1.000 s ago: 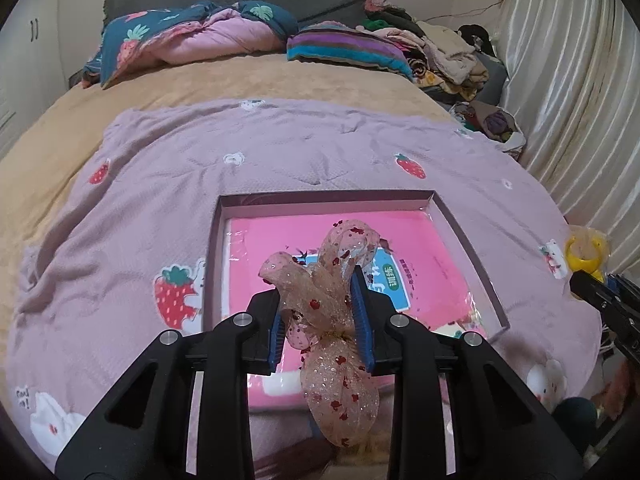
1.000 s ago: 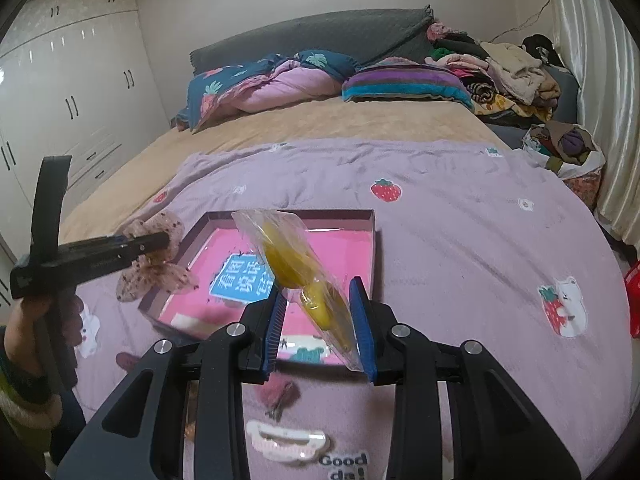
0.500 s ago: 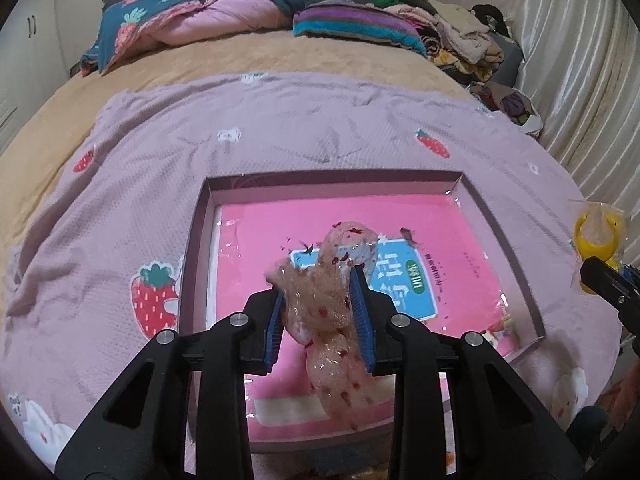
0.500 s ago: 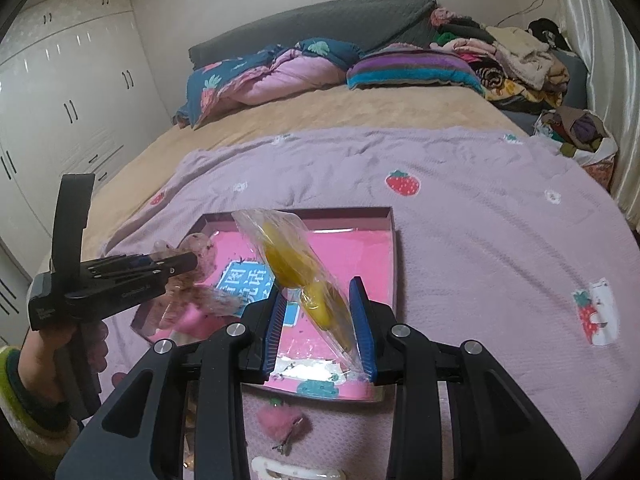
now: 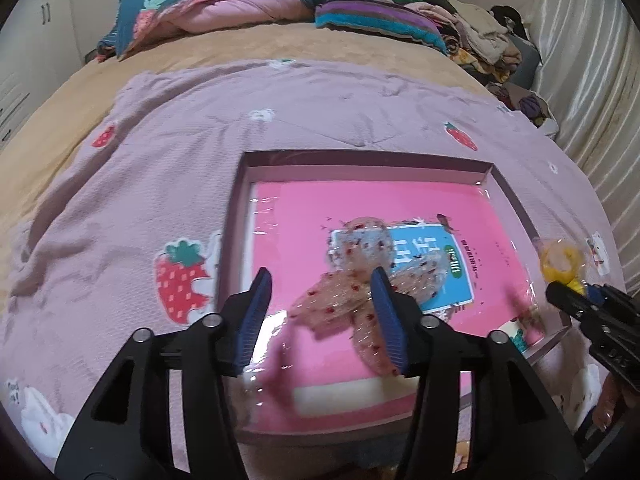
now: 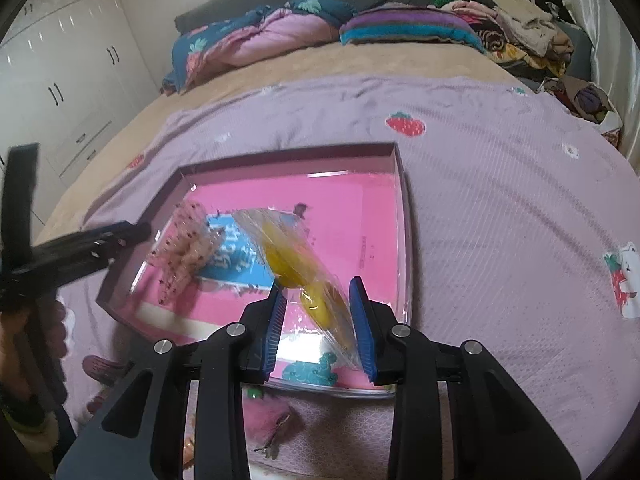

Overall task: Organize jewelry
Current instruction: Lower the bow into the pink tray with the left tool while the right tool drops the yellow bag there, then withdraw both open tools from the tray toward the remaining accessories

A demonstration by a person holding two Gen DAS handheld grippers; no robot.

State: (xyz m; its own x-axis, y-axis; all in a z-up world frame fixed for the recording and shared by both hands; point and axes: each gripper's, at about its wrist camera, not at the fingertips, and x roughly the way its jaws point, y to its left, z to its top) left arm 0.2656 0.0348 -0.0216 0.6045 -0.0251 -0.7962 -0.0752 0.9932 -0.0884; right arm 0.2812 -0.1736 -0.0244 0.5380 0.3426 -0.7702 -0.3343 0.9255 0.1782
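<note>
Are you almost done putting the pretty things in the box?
Partly. The sparkly bow looks dropped in the pink box, and the left tool is open above it. The right tool holds a yellow piece in a clear bag over the box, not yet let go. A fluffy pink clip lies on the blanket outside the box.
</note>
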